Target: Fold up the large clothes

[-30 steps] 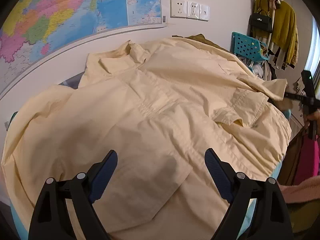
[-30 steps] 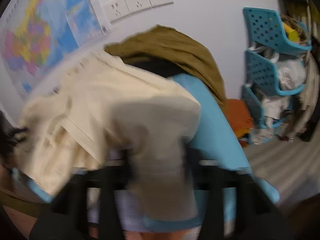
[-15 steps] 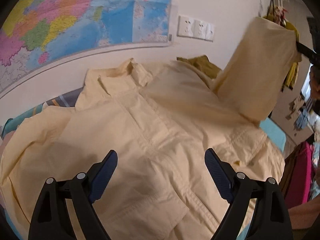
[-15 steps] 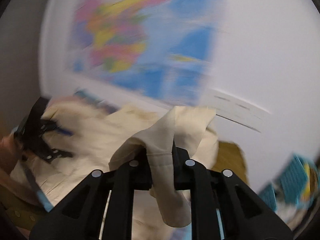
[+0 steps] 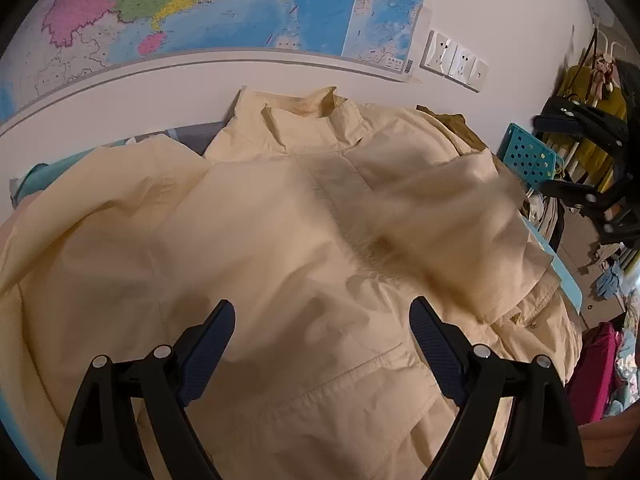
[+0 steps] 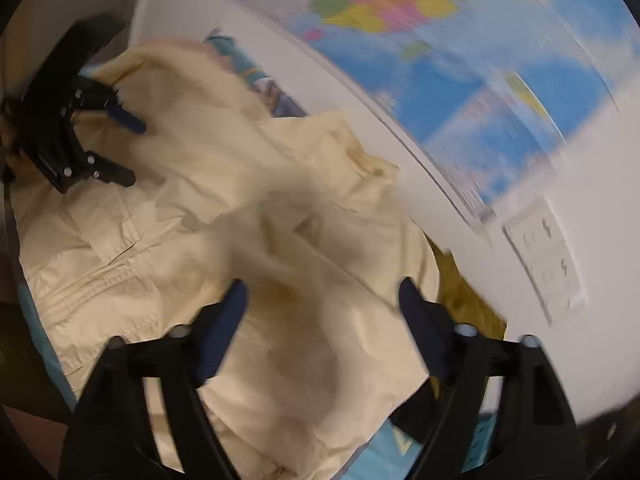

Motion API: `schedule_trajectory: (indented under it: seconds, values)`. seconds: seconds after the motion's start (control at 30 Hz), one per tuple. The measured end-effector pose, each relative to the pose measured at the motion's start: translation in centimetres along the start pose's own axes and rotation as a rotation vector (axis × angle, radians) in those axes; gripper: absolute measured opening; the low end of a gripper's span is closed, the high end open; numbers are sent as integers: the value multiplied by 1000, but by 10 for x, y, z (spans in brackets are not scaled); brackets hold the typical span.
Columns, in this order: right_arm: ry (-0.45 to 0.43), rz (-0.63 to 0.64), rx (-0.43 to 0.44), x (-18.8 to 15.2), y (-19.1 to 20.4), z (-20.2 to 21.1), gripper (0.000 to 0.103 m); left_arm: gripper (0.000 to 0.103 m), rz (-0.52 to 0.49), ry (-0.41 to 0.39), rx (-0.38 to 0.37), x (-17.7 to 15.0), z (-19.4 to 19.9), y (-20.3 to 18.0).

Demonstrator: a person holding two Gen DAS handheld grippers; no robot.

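A large pale yellow shirt [image 5: 280,248] lies spread on a blue surface, collar [image 5: 304,120] toward the wall. Its right sleeve [image 5: 452,216] is folded inward across the chest, blurred by motion. My left gripper [image 5: 320,340] is open and empty over the shirt's lower front. My right gripper [image 6: 322,320] is open above the folded sleeve [image 6: 288,264]. The right gripper also shows at the right edge of the left wrist view [image 5: 592,160], and the left gripper shows at the left of the right wrist view [image 6: 80,120].
A world map [image 5: 240,8] and wall sockets [image 5: 454,60] are on the wall behind. An olive garment [image 5: 460,124] lies behind the shirt. A blue rack [image 5: 528,156] and hanging clothes [image 5: 584,92] stand at the right. The blue surface's edge [image 5: 560,264] shows on the right.
My right gripper carried the sleeve up and over the shirt, then opened and let it go. The sleeve dropped across the chest. My left gripper stayed open over the hem.
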State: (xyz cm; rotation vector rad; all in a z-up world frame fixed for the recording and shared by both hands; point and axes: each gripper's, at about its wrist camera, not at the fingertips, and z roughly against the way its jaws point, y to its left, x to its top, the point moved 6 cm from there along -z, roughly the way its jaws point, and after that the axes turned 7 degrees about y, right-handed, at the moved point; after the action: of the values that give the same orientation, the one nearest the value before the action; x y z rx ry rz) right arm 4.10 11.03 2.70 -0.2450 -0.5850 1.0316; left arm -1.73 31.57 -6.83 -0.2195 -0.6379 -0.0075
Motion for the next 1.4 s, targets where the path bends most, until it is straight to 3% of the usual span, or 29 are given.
schedule_trajectory:
  seconds: [0.07,0.2,0.4,0.47,0.53,0.57,0.6,0.67,0.7,0.8,0.87,0.93,0.97,1.03,1.13,1.2,1.23,1.3,1.37,1.4]
  values:
    - [-13,-15,20,-8,-5,4,80,86,-9,0,-8,6,-2,-3]
    - [-8,-181,73,-36,-32,-7,80,88,-64,0,-49,14,-5,-25]
    - [61,-448,112,-74,-72,-65,80,96,-296,39,-89,29,-26,-102]
    - [55,-557,159,-85,-87,-80,80,96,-359,85,-22,32,-48,-121]
    - [36,-658,210,-95,-100,-92,80,84,-396,106,70,37,-69,-125]
    - [29,-694,223,-100,-106,-96,82,60,-392,122,134,40,-82,-120]
    - [20,-732,249,-105,-110,-100,82,35,-356,152,148,43,-90,-111]
    - [-6,-783,270,-112,-116,-99,82,16,-234,138,88,54,-84,-86]
    - [-21,-792,279,-113,-118,-96,82,15,-168,95,74,60,-73,-70]
    - [-79,-789,268,-111,-121,-82,82,14,5,-24,43,68,-36,-16]
    - [-126,-773,275,-104,-120,-72,82,15,76,-51,17,62,-20,13]
    - [-137,-730,267,-93,-115,-72,82,25,80,-23,46,49,-24,25]
    - [-127,-707,230,-87,-110,-75,82,35,103,15,78,41,-33,34]
    - [-111,-655,231,-77,-101,-83,81,36,122,71,100,29,-49,44]
    - [-56,-617,209,-69,-88,-105,82,52,136,91,54,22,-55,49]
    - [-32,-604,200,-65,-83,-117,82,79,119,88,25,25,-52,41]
    - [-26,-602,199,-64,-82,-120,82,83,107,93,11,26,-53,40]
    - [-19,-588,169,-62,-79,-125,74,83,83,97,43,30,-57,32]
    - [-7,-548,153,-59,-75,-128,57,83,71,121,66,35,-67,32]
    - [-8,-542,162,-58,-74,-129,49,71,70,123,79,37,-68,35]
